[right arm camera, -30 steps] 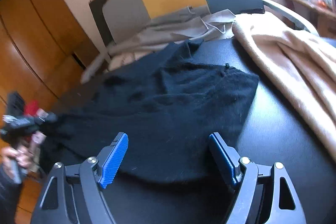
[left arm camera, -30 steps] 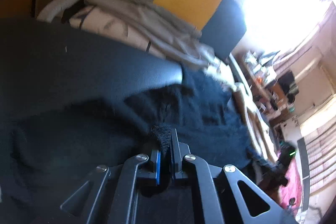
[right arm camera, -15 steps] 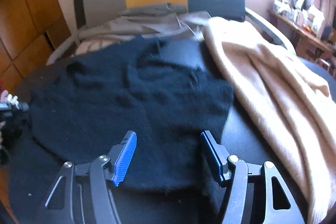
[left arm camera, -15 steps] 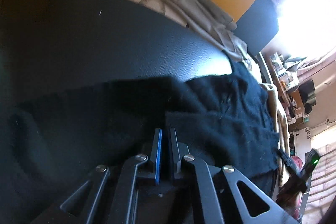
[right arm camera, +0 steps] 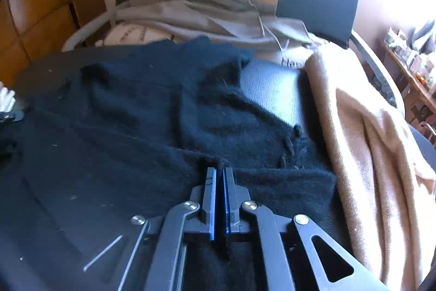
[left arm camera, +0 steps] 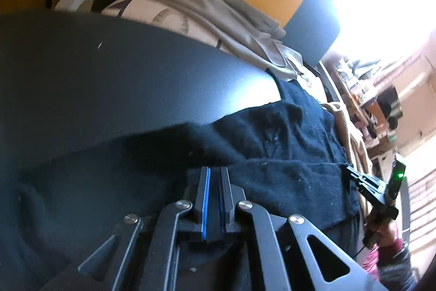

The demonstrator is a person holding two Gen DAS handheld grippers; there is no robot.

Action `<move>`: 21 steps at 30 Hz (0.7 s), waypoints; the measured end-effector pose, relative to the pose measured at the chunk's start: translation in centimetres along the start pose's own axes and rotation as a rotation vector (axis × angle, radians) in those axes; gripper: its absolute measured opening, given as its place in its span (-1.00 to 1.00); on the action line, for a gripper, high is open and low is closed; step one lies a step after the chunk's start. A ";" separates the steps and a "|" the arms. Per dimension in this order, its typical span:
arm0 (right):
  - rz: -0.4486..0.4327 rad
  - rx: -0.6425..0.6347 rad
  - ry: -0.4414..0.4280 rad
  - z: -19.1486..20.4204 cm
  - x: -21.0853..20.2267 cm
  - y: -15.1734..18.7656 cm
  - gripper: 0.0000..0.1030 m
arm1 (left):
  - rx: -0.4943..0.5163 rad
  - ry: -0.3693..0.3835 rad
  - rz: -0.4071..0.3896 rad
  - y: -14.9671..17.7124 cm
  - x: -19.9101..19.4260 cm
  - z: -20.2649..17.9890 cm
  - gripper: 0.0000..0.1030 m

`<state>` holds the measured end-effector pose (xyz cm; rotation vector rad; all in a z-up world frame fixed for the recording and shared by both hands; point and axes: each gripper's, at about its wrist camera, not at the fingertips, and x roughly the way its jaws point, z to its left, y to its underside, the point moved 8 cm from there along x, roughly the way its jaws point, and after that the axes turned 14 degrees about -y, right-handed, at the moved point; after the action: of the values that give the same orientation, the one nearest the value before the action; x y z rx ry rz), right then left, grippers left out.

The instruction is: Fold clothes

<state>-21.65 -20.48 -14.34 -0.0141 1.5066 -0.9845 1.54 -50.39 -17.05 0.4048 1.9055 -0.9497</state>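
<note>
Little can be read. A white cushion [right arm camera: 291, 60], far ahead of the right tool and slightly to its right, carries dark letters, seemingly "Han", the remainder hidden.

Left black metal two-finger gripper [left arm camera: 214, 171]: blue-edged pads, silver pivot screws, triangular cut-outs. Right black metal two-finger gripper [right arm camera: 219, 171]: identical, green indicator light. Magenta sleeve [left arm camera: 392, 250].
</note>
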 end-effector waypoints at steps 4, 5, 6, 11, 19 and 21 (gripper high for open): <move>-0.021 0.004 0.024 -0.8 -0.8 -0.3 -0.90 | -0.056 -0.006 0.054 -0.3 1.6 0.9 -0.63; -0.020 0.011 0.027 -1.0 -0.8 -0.2 -0.90 | -0.057 -0.004 0.047 -0.4 1.7 1.1 -0.58; -0.019 0.016 0.024 -1.0 -0.8 -0.1 -0.90 | -0.030 0.005 0.041 -0.6 1.7 0.9 -0.47; -0.017 0.006 0.022 -1.0 -0.5 0.3 -0.90 | 0.181 0.017 0.112 0.4 2.8 -1.5 -0.19; -0.063 -0.018 0.151 -2.4 -1.7 -0.8 -0.89 | 0.300 -0.168 -0.082 -2.0 0.0 -4.5 -0.82; -0.024 0.018 0.176 -3.5 -0.8 -0.2 -0.89 | 0.297 -0.213 -0.043 -1.7 0.9 -4.4 -0.80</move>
<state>-24.43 -18.24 -14.10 0.0691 1.6616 -1.0405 -2.60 -48.27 -15.92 0.4188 1.5908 -1.2595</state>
